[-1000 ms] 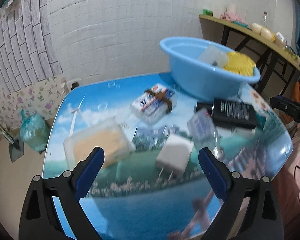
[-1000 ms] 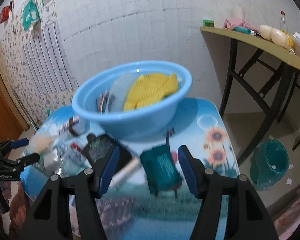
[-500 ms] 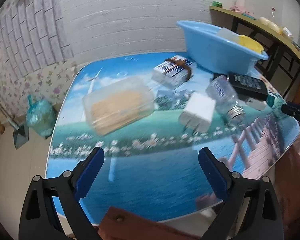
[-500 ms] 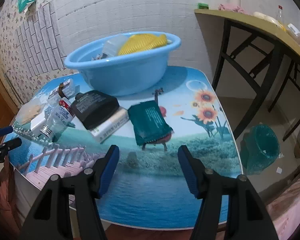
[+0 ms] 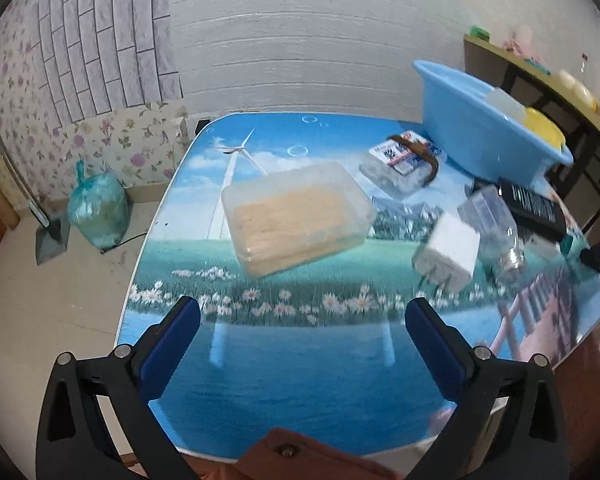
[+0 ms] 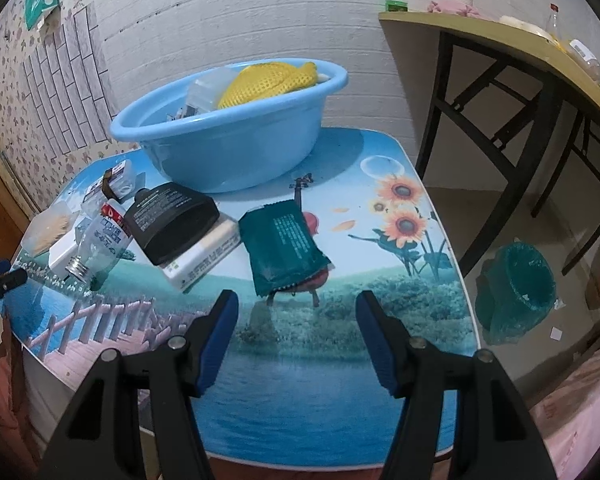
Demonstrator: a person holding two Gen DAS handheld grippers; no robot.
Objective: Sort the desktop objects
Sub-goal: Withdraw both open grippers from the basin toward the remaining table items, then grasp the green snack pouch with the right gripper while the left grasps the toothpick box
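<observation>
Clear lidded box (image 5: 296,216) with tan contents lies on the counter (image 5: 300,360), ahead of the left gripper (image 5: 302,332). To its right: a banded white packet (image 5: 404,168), a white charger block (image 5: 448,256), a clear bottle (image 5: 496,232) on its side, a black flat bottle (image 5: 534,210). Blue basin (image 5: 476,136) stands at the far right corner.

Against the frames a second ago, both grippers are seen pulled back and raised: far more bare counter is shown before the fingers, and the objects appear smaller and farther off. The right gripper (image 6: 296,328), earlier close over the green sachet (image 6: 284,252), is now held short of it. Both sets of fingers are spread wide, nothing held, as before.

Only in the right view are seen: the green sachet, a white tube (image 6: 204,256) under the black bottle, yellow mesh (image 6: 268,80) in the basin, a teal bin (image 6: 516,288) on the floor. Only in the left view: a knotted green bag (image 5: 98,210) on the floor.
</observation>
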